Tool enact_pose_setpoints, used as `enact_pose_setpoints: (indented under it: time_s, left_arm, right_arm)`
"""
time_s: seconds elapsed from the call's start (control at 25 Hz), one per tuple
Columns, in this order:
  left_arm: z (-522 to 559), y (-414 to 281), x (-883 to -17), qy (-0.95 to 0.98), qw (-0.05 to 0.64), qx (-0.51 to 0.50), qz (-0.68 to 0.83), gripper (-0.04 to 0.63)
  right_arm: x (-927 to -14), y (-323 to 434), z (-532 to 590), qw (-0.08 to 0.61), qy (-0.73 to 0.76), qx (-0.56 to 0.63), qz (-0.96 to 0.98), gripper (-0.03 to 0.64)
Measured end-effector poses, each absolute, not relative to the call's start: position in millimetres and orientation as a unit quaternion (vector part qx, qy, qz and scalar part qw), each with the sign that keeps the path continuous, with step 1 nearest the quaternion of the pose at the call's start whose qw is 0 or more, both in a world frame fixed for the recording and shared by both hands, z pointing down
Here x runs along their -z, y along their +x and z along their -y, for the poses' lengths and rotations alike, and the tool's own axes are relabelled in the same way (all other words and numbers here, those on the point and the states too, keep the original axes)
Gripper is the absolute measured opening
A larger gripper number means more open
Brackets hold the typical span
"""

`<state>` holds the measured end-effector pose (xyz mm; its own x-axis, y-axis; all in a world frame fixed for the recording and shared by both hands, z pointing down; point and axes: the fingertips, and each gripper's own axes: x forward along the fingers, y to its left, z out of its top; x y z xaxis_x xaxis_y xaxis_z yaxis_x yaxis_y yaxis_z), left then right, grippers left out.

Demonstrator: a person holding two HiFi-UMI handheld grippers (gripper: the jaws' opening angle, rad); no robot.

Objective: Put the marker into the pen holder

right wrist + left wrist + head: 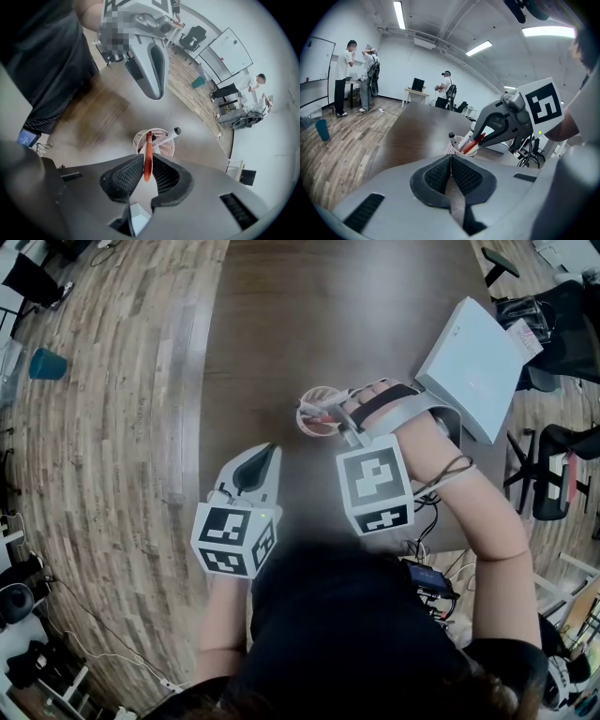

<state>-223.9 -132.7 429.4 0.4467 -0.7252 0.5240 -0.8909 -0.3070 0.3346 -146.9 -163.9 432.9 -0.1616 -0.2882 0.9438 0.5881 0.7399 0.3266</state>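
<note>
Two grippers inspected: right gripper (149, 159) clamps a slim red marker (148, 144), tip inside the white mesh pen holder (167, 148); left gripper (451, 164) closed, empty.

A dark brown wooden surface (309, 343) stands on a pale wood-plank floor (112, 446), a teal bin (47, 364) on one side, black office chairs (548, 498) on the other. White walls (422, 63) rise to long bright ceiling strip lights (399, 15).

One left tool (451, 159), one right tool (148, 162), one red marker (474, 142), one white marker (166, 137), one pen holder (167, 149), one white box (473, 367)
</note>
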Motion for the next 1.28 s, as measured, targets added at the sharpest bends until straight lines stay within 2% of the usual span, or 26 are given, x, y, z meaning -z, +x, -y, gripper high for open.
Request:
enact_pose_setpoints:
  time_s: [0.32, 0.76, 1.28]
  left_arm:
    - [131, -231, -421, 0.795, 0.29, -0.136, 0.515, 0.028]
    - [127, -237, -407, 0.793, 0.268, -0.136, 0.53, 0.028]
    - [123, -239, -392, 0.787, 0.246, -0.129, 0.551, 0.028]
  right_arm:
    - [-425, -143, 163, 0.621, -0.07, 0.318, 0.713, 0.112]
    - [-403, -126, 162, 0.579, 0.033, 0.29, 0.761, 0.11]
    - [-378, -91, 162, 0.461, 0.21, 0.191, 0.841, 0.02]
